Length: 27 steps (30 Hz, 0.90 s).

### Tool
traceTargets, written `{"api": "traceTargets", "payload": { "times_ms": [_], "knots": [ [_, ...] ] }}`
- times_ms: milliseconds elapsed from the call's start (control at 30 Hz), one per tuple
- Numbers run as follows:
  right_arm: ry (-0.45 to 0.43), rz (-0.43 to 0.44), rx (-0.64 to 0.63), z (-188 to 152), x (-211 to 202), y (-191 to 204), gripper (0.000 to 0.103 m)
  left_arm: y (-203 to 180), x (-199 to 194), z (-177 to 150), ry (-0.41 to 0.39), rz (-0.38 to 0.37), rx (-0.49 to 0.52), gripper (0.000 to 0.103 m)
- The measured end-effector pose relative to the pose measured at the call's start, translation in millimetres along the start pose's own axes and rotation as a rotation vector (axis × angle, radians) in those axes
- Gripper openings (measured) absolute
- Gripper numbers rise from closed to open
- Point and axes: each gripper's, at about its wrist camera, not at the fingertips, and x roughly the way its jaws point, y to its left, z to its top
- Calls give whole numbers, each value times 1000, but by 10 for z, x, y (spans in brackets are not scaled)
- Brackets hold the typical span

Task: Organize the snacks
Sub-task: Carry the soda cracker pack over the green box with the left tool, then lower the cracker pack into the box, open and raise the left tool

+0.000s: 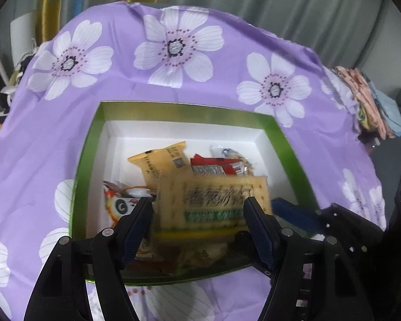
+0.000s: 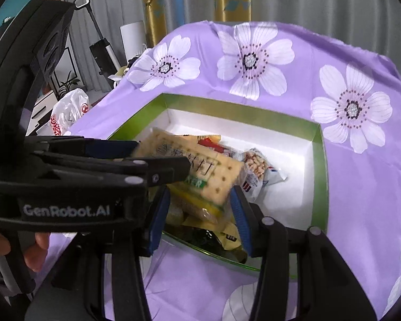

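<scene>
Firstly, left wrist view:
Box: a green-rimmed box (image 1: 98,133) with a white inside is sitting on a purple flowered cloth (image 1: 173,85), its near wall running under the fingers.
Cracker pack: a clear pack of square crackers (image 1: 214,198) is lying across the near middle of the box, blurred, between the 2 fingers of the left gripper (image 1: 197,214).
Left jaws: they are standing apart at each end of the pack; whether the pads are pressing on it I cannot tell.
Other snacks: a yellow pouch (image 1: 160,163) and a red packet (image 1: 214,167) are lying farther in, and a cartoon-printed bag (image 1: 120,200) is lying at the near left.
Right gripper: its blue-padded tip (image 1: 294,214) is reaching in from the right.

Right wrist view:
Cracker pack: the pack (image 2: 197,171) is tilting over the near left of the box (image 2: 318,176), its near end lying between the fingers of the right gripper (image 2: 200,222).
Right jaws: they are standing apart around that end; contact is not clear.
Left gripper: it (image 2: 157,160) is lying across from the left, its fingers at the pack's sides.
Peanut bag: a clear bag (image 2: 259,168) is lying just right of the pack.
Hand: a hand (image 2: 29,251) is gripping the handle at the near left.
</scene>
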Motion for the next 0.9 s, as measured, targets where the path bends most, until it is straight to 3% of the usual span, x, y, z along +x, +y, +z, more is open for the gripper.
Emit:
{"api": "traceTargets", "payload": {
  "times_ms": [67, 200, 300, 367, 400, 633, 767, 900],
  "knots": [
    [1, -8, 2, 17, -49, 17, 52, -6, -67, -1, -1, 14, 7, 70],
    [-18, -35, 0, 44, -331, 94, 71, -40, -335, 5, -29, 50, 37, 75],
    [-29, -57, -7, 91, -571, 149, 86, -64, -603, 18, -49, 71, 47, 84],
    [-35, -70, -2, 130, -731, 183, 97, -84, -779, 13, -59, 101, 43, 95],
    [-39, -75, 1, 146, -795, 191, 102, -94, -844, 13, -69, 114, 41, 96],
    [-56, -93, -12, 276, -1192, 311, 103, -189, -1360, -1, -102, 150, 44, 98],
    [-72, -77, -2, 352, -1374, 376, 103, -180, -1557, 43, -90, 106, 17, 98],
    [-85, -73, 7, 443, -1500, 408, 103, -156, -1693, 98, -93, 150, 3, 98]
  ]
}}
